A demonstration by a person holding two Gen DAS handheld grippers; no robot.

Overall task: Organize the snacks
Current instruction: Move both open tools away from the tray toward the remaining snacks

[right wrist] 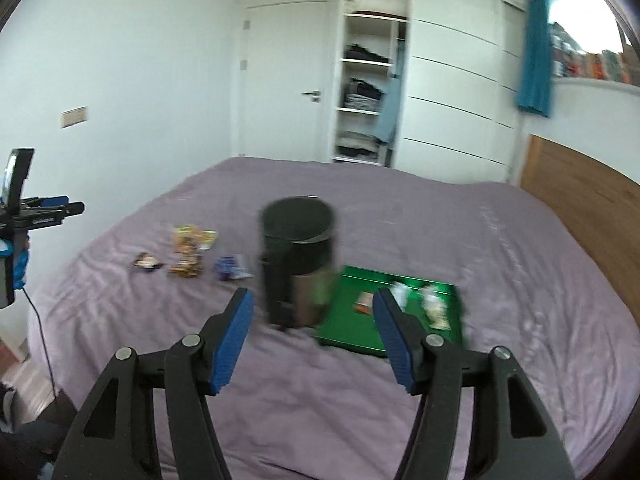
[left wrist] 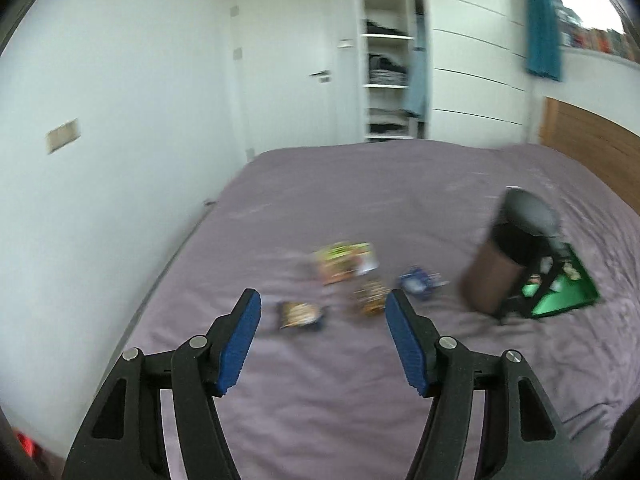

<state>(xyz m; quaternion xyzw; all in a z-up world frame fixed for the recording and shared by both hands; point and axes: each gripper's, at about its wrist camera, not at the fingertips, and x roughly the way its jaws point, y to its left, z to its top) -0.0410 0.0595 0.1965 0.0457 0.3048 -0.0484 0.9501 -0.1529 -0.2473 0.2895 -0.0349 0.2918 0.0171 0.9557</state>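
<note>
both grippers [left wrist: 322, 312] [right wrist: 312, 312] open, snacks [right wrist: 188, 254] on bed [right wrist: 320, 400]

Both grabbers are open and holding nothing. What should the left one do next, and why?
Probably lower the left gripper toward the small dark snack packet lying nearest between its open fingers. Four packets sit loose on the purple bed, while the green tray by the dark bin already holds a few.
</note>
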